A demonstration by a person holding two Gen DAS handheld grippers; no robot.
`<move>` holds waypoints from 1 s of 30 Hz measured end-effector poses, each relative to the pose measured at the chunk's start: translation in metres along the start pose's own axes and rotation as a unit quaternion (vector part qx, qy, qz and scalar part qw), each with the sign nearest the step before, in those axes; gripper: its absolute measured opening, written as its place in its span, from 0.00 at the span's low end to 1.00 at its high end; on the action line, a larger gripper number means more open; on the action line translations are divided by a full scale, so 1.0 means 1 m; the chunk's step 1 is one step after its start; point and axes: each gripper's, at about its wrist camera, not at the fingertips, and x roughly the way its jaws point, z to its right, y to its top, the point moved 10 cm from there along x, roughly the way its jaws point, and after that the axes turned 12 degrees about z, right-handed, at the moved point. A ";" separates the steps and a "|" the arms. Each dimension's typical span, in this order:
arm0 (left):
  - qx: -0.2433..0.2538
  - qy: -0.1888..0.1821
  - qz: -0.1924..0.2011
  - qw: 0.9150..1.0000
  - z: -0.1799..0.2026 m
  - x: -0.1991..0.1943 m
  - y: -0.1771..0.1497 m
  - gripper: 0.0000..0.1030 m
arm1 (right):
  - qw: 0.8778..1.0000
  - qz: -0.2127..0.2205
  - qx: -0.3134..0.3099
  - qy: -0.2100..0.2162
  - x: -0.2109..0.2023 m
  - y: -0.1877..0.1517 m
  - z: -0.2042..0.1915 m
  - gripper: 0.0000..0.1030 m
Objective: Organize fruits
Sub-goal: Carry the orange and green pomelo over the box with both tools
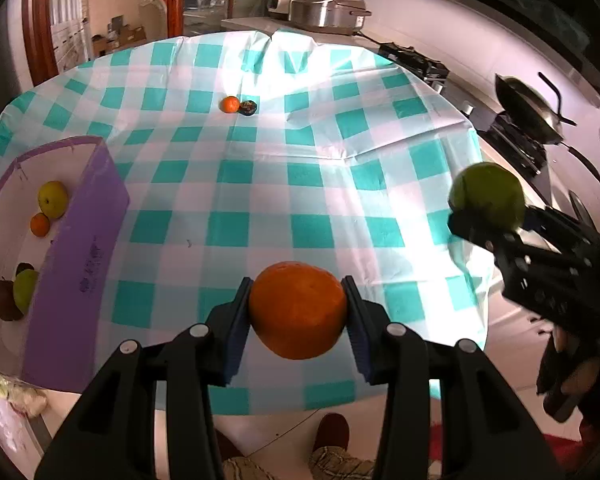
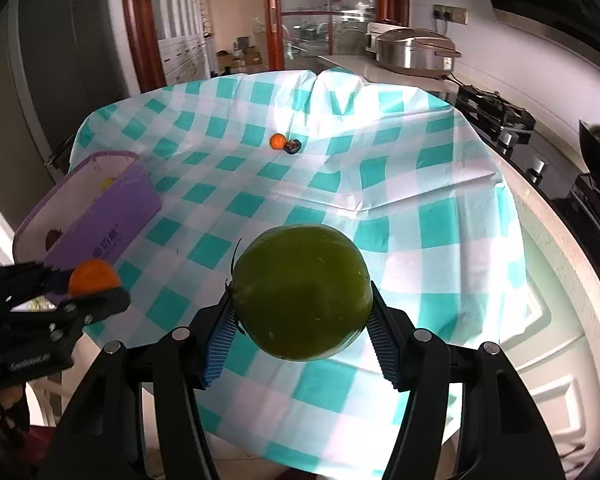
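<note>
Left claw point(image 1: 298, 312): I have it clamped on the orange point(image 1: 298, 310), pads on both flanks, jaws set narrow; fruit carried clear of the tabletop point(image 1: 260, 184).
Right claw point(image 2: 302, 300): closed around the green fruit point(image 2: 302, 292), jaws about mid-width, blue pads on its sides; also carried in the air.
Landmark: purple bin point(image 1: 72, 240), on the tabletop's left edge.
In bin: a yellow-green fruit point(image 1: 53, 199), a small orange one point(image 1: 40, 224), a dark red apple point(image 1: 4, 300) and a green one point(image 1: 25, 288).
Left out: a tangerine point(image 1: 230, 104) touching a dark round item point(image 1: 247, 107), well apart from the bin, towards the far side.
Orange: near the bin, to its right.
Green fruit: well apart from the bin, over the opposite edge.
Risk one: the green fruit is broad and smooth; I judge it could roll out of the pads if I swing fast.
Risk two: both claws heading for one bin could collide.
Risk three: dropping from height may bruise fruit or bounce it out.
</note>
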 end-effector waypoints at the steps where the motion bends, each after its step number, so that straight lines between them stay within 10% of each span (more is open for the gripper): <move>1: 0.006 -0.002 0.000 1.000 -0.007 -0.005 -0.001 0.43 | 1.000 0.000 0.007 -0.001 0.001 0.001 -0.006 0.58; 11: 0.010 0.027 0.038 0.999 -0.152 -0.083 0.000 0.43 | 0.998 -0.005 0.046 0.034 0.047 0.026 -0.146 0.58; 17: -0.071 0.071 0.056 0.993 -0.263 -0.108 0.005 0.43 | 0.996 0.000 0.002 0.085 0.075 0.056 -0.259 0.58; 30: -0.172 0.116 -0.012 0.978 -0.385 -0.055 -0.008 0.43 | 0.985 -0.066 -0.086 0.136 0.144 0.072 -0.379 0.58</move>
